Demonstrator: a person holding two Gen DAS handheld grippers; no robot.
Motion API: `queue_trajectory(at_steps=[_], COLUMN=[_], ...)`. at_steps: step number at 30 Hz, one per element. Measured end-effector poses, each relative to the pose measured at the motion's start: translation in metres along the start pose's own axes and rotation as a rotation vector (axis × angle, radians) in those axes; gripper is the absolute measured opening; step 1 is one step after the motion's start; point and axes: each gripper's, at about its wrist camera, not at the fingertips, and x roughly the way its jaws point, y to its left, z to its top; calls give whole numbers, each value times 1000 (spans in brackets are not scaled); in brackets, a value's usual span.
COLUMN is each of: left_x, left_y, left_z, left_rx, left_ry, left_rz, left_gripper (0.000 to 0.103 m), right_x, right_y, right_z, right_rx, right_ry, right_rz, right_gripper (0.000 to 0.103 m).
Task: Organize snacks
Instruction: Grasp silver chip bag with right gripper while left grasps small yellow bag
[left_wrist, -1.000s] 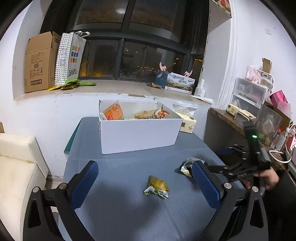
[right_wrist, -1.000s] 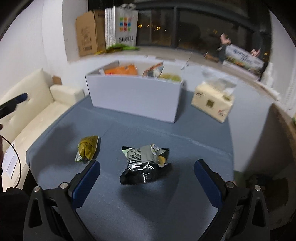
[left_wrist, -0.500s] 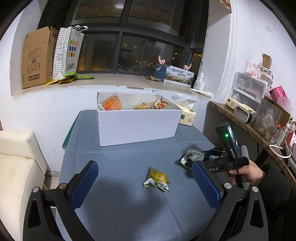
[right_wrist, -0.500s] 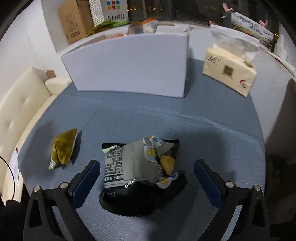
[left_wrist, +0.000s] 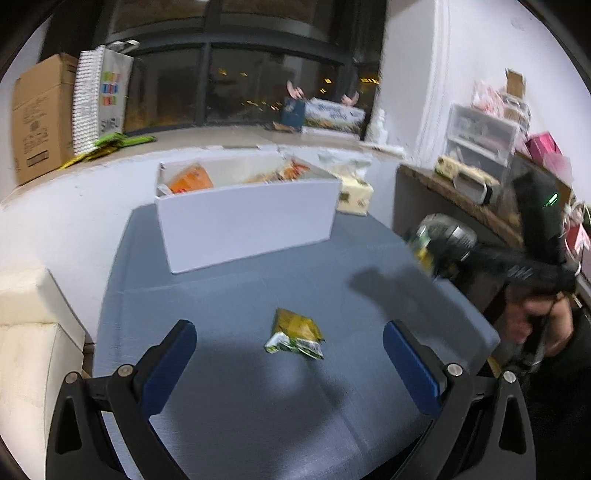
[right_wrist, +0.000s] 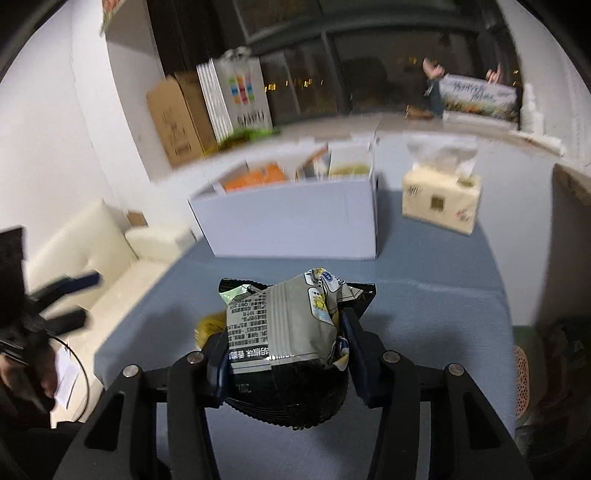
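Blue-grey cloth covers the counter (left_wrist: 229, 406) in the left wrist view, with a dark window across the top of the frame. A white box (left_wrist: 247, 225) holding snack packs stands at centre, a tissue pack (left_wrist: 354, 194) just beside its right end. A small yellow-green snack packet (left_wrist: 295, 334) lies on the cloth at lower centre, between the spread-apart fingers of the left claw (left_wrist: 290, 363), untouched. At right of frame, blurred, the right claw (left_wrist: 448, 251) holds a silver-black snack bag (left_wrist: 439, 236) off the counter.

Right wrist view: the right claw (right_wrist: 284, 354) is clamped on the silver-black snack bag (right_wrist: 288, 325) at lower centre, raised above the counter (right_wrist: 424, 314). The white box (right_wrist: 291, 221) sits at mid-frame, the tissue pack (right_wrist: 439, 201) to its right. The left claw (right_wrist: 70, 299) shows blurred at the left edge.
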Motion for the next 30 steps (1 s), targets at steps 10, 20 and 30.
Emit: queue_trajectory(at_steps=[10,20,30], left_x=[79,127,125], left_y=[-11,-2,-1], left_z=[-2,-4,-9], left_rx=[93,112,95], left_ry=[194,289,249], left_rz=[-93,-75,-98], left_gripper=[103,103,54], right_x=[-40,-35,-27], right_y=[9,0,6], right_z=[-3,-9,-14], right_rx=[-2,28,22], right_ry=[-84,-62,-33], right_rz=[-19,-8,5], right_gripper=[55,55,56])
